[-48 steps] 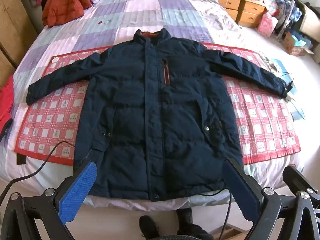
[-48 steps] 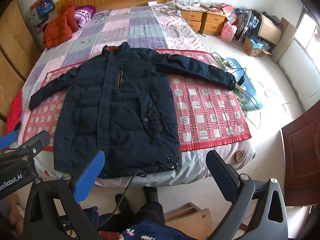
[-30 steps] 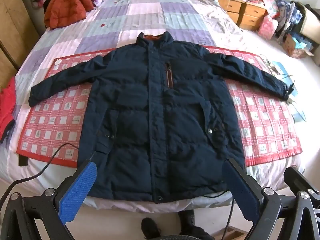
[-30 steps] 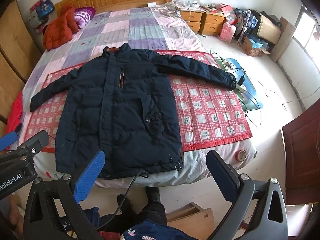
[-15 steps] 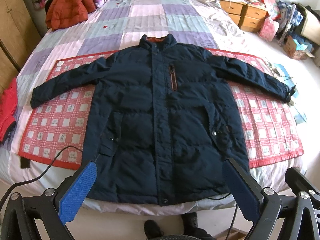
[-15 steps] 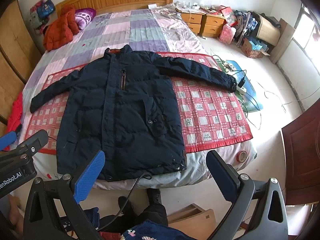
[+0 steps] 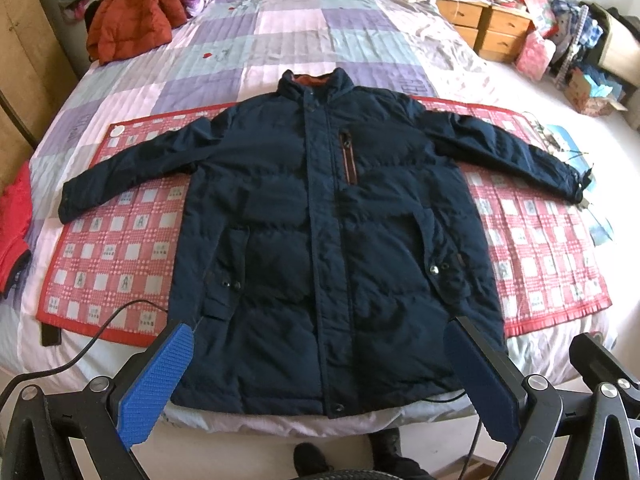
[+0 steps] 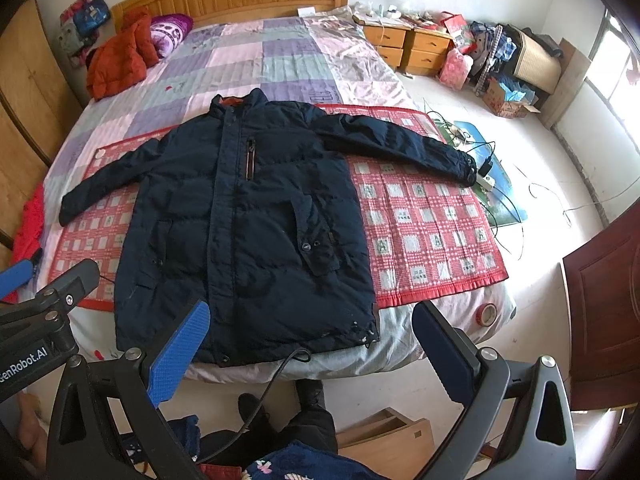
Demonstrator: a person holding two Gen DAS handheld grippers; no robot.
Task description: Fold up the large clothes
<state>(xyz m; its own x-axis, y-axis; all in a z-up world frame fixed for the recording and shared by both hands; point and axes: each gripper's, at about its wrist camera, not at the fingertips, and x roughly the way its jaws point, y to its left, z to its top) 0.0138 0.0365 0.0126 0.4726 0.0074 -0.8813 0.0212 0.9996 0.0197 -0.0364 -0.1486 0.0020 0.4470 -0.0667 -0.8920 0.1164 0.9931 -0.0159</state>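
Note:
A large navy padded jacket (image 7: pixel 320 216) lies flat and front-up on a red checked mat (image 7: pixel 116 248) on the bed, sleeves spread to both sides, collar away from me. It also shows in the right wrist view (image 8: pixel 248 216). My left gripper (image 7: pixel 320 344) is open and empty, held above the jacket's hem. My right gripper (image 8: pixel 312 332) is open and empty, above the bed's near edge by the hem's right corner. The left gripper's body (image 8: pixel 48 308) shows at the left of the right wrist view.
An orange-red jacket (image 7: pixel 128 20) lies near the headboard. A red garment (image 7: pixel 14 220) is at the bed's left edge. Wooden nightstands (image 8: pixel 412 48) and clutter stand far right. A tape roll (image 8: pixel 488 314), cables and a power strip (image 8: pixel 486 178) lie right of the bed. A brown door (image 8: pixel 604 320).
Both grippers have moved forward towards the bed, so the jacket sits lower and closer in both views. Both stay open. The jacket has not moved.

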